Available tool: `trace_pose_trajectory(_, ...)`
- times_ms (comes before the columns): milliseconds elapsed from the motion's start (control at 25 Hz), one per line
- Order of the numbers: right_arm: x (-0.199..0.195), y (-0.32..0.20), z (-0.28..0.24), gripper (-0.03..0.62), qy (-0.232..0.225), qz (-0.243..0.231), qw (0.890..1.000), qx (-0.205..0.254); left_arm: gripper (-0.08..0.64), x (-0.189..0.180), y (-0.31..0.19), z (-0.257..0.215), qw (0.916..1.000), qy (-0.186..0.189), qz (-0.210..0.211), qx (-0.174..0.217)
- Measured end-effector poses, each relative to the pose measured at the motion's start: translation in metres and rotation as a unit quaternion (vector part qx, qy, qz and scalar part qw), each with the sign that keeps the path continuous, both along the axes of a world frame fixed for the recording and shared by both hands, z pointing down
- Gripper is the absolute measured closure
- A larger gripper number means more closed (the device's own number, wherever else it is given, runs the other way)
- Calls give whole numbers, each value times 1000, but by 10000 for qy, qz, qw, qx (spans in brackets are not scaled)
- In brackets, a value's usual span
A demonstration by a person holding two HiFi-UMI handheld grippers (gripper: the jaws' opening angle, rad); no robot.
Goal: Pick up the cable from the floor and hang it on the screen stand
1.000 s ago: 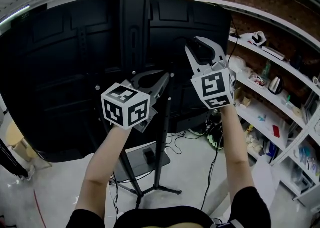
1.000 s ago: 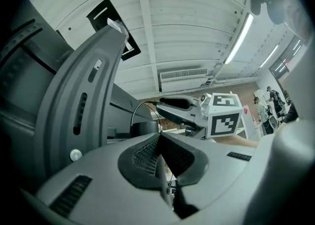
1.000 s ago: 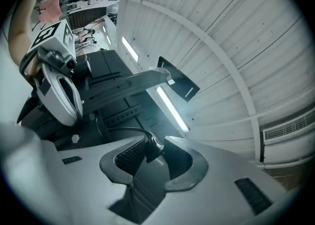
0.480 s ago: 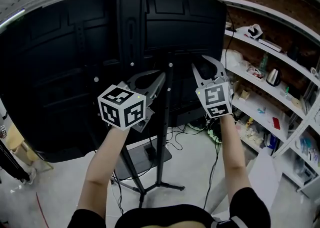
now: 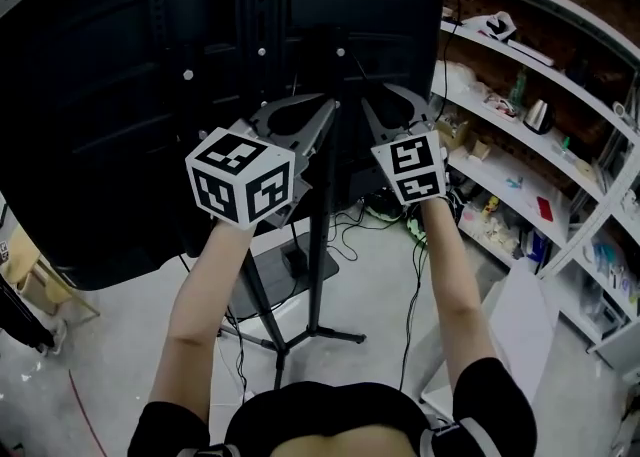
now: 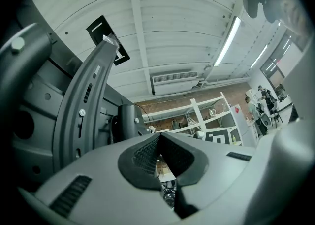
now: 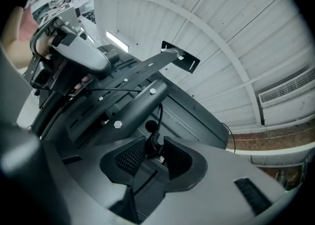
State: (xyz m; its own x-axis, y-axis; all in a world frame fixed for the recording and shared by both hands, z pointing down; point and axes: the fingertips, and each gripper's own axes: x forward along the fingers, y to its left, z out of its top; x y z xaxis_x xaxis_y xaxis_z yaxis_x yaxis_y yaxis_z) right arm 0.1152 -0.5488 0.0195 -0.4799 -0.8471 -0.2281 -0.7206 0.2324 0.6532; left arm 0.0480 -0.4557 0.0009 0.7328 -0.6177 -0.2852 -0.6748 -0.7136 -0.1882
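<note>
**A:** What is gripped by the right gripper (image 7: 153,149)?

**B:** The plug end of a black cable (image 7: 158,120) is clamped between its pads (image 7: 129,157). From the fingertips the cable is led straight up, close against the end of a round bar (image 7: 135,105) of the stand (image 5: 319,235). That bar lies just beyond the fingers and slants off to their left. Whether the cable is touched by the bar cannot be told.

**A:** And the left gripper (image 6: 158,139)?

**B:** Its fingers are pressed together at the tips, and nothing is held between them. A curved grey column (image 6: 81,106) is seen to the left of the fingers, and white shelves (image 6: 206,115) are seen well beyond the tips.

**A:** How are the two grippers set in the head view?

**B:** Both are raised side by side before the black back of the screen (image 5: 110,95), with the stand's upright pole between them. Loose wires (image 5: 352,241) are seen on the floor (image 5: 120,345), far below the fingers.
</note>
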Motion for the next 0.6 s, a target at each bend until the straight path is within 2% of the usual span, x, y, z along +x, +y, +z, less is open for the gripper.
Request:
trace_pose_trajectory(160,-12,2,15,465,35,-13,9999,-117,552,0,11,14,9999,51,78,-69)
trace_pose_trajectory(280,-20,7,20,463,73,52,10000,-40,552,-2,16,20,9997,164,113,-123)
trace_pose_trajectory(480,-24,21,31,463,-181,109,9998,55,552,-8,23,39,9993,243,126,-264)
trace_pose_trajectory(600,-23,31,50,463,-366,75,9993,-77,552,-14,27,59,9991,253,58,-326)
